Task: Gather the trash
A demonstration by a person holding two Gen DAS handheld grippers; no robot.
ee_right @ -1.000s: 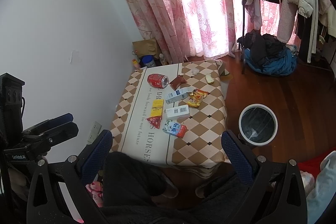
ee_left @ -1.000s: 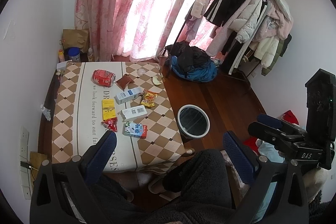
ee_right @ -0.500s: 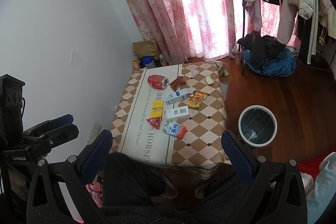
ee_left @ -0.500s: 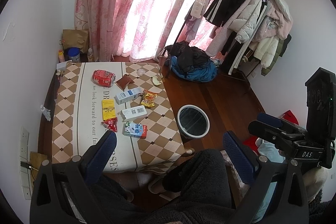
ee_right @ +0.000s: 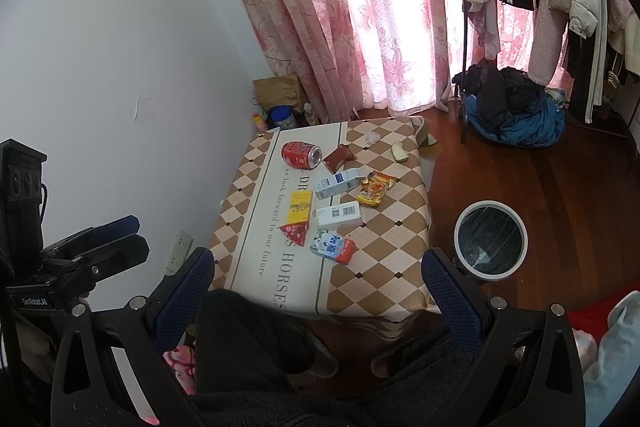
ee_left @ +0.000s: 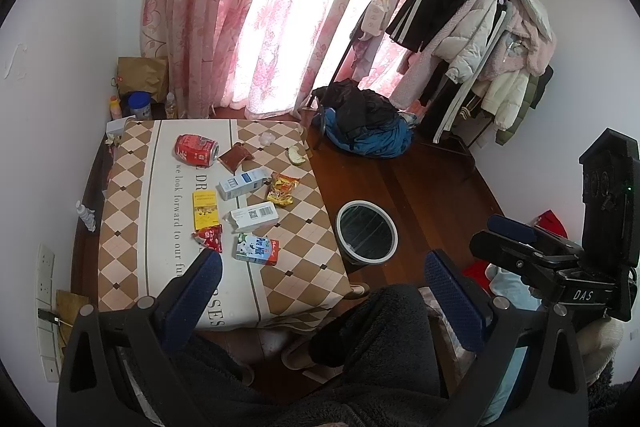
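Trash lies on a low table [ee_left: 132, 247] with a checkered cloth: a red can [ee_left: 196, 149] on its side, a brown packet [ee_left: 236, 157], a white-blue carton [ee_left: 242, 183], a yellow snack wrapper [ee_left: 282, 188], a yellow box [ee_left: 205, 210], a white box [ee_left: 254, 217], a red wrapper [ee_left: 209, 237] and a milk carton [ee_left: 257, 248]. A round bin [ee_left: 367, 231] stands on the floor right of the table. My left gripper [ee_left: 320, 291] and right gripper [ee_right: 318, 287] are open, empty, held high above the table's near edge. The can [ee_right: 301, 155] and bin [ee_right: 491, 240] show in the right wrist view.
A clothes rack [ee_left: 472, 27] with coats stands at the back right, a pile of dark and blue clothes [ee_left: 364, 123] on the wooden floor below it. Pink curtains [ee_left: 260, 7] cover the window. Bottles and a paper bag [ee_left: 140, 79] sit in the far corner. My legs are below the grippers.
Both views have shifted only slightly; the grippers stay open and nothing on the table has moved.
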